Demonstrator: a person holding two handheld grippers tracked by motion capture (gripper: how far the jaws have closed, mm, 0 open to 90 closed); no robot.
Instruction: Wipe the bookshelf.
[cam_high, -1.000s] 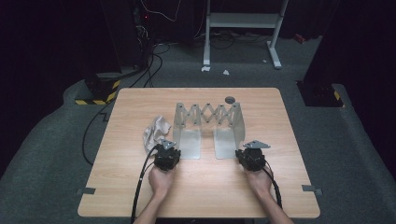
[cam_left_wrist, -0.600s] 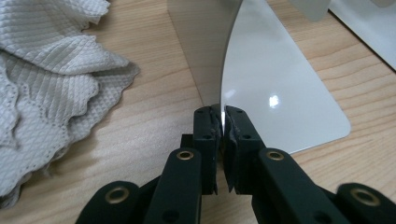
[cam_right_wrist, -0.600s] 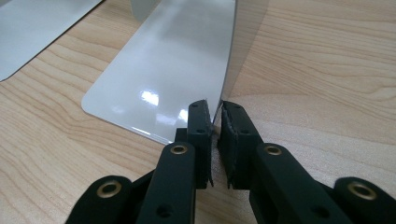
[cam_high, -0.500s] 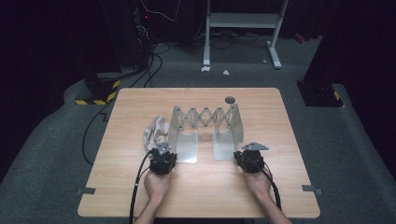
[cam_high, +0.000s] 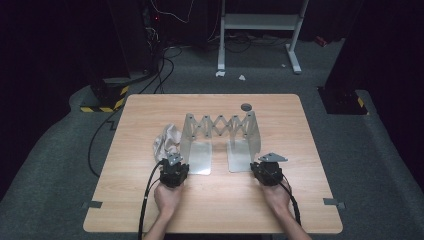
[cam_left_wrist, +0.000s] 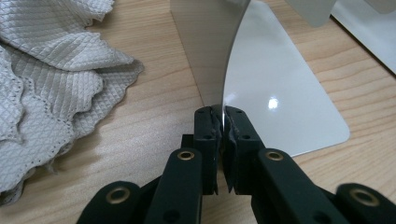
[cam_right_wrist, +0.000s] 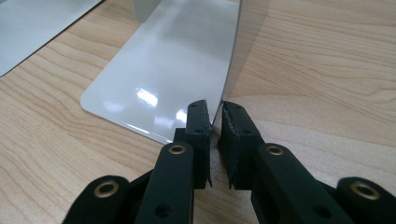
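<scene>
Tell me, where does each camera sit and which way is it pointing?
High view: above the person's side, looking forward and down on table, metal book rack, forearms, left claw, right claw.
Left gripper view: rides the left claw, looking along its jaws at the rack.
Right gripper view: likewise, right claw.
Shared: high and left gripper views show white cloth.

A silver rack (cam_high: 220, 131) is gleaming on the pale wood-grain table (cam_high: 300, 200), beside a white quilted cloth (cam_left_wrist: 51, 79) and black grippers (cam_left_wrist: 223, 128).
</scene>
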